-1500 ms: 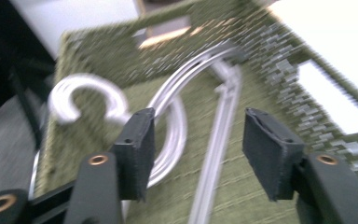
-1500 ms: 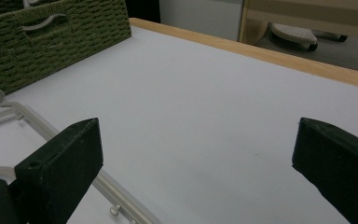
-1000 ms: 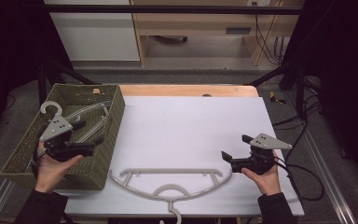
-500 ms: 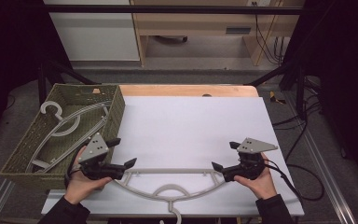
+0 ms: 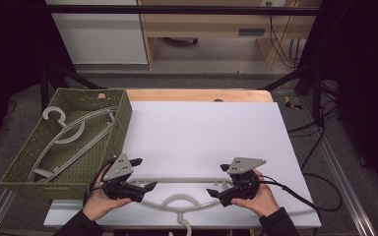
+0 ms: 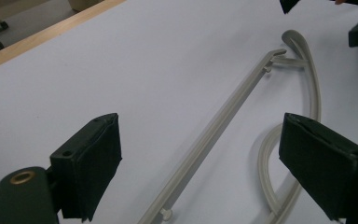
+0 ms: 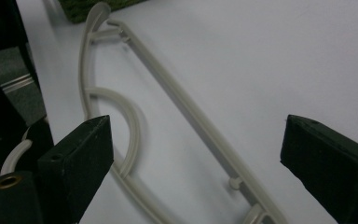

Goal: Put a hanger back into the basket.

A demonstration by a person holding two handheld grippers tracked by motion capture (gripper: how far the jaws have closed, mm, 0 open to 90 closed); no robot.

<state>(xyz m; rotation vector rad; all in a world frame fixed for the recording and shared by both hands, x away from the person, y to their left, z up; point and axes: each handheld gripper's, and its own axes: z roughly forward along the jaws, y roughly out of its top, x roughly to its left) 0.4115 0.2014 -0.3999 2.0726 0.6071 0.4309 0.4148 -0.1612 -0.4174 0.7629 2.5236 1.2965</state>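
Apparently pale grey hanger (image 5: 177,199) (thin, plastic)

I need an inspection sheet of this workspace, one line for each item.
Surface: white table top, wooden strip at its far edge.
Job's things: grey hanger flat near the front edge.
Clutter: green basket at left, with more hangers inside.
Grippers: left gripper and right gripper open at the hanger's two ends; right jaws have just been closing a little, bar between them, not pressed.
Cables: black cable trails from the right gripper.
Surroundings: dark frame, cabinet behind.
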